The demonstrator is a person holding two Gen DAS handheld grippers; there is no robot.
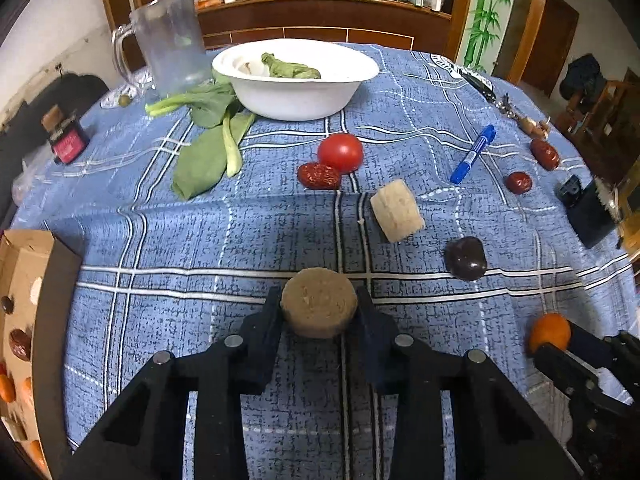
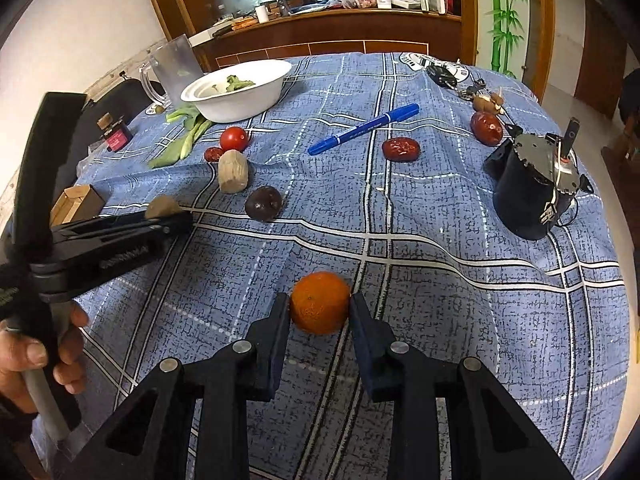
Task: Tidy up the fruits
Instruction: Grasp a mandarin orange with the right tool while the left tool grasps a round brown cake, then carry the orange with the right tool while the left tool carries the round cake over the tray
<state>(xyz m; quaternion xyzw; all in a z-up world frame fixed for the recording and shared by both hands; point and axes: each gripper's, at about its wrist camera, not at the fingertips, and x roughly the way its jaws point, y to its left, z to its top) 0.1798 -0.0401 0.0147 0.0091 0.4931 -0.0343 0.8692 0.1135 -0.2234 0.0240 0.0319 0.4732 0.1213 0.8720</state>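
My left gripper [image 1: 319,306] is shut on a round tan chunk [image 1: 319,302], held just above the blue checked cloth. My right gripper [image 2: 319,308] is shut on a small orange [image 2: 319,307]; it also shows in the left wrist view [image 1: 549,332]. On the cloth lie a tomato [image 1: 341,152], a red date [image 1: 319,176] beside it, a pale cut chunk [image 1: 397,210], a dark purple fruit [image 1: 466,258] and two more red dates [image 1: 518,182] [image 1: 545,153]. A cardboard box [image 1: 24,320] at the left edge holds several fruits.
A white bowl [image 1: 296,100] with greens stands at the back, leafy greens [image 1: 208,148] and a glass pitcher [image 1: 168,48] beside it. A blue marker [image 1: 473,154], keys [image 2: 444,74], a small ink bottle [image 1: 66,140] and a black motor [image 2: 536,188] lie around the table.
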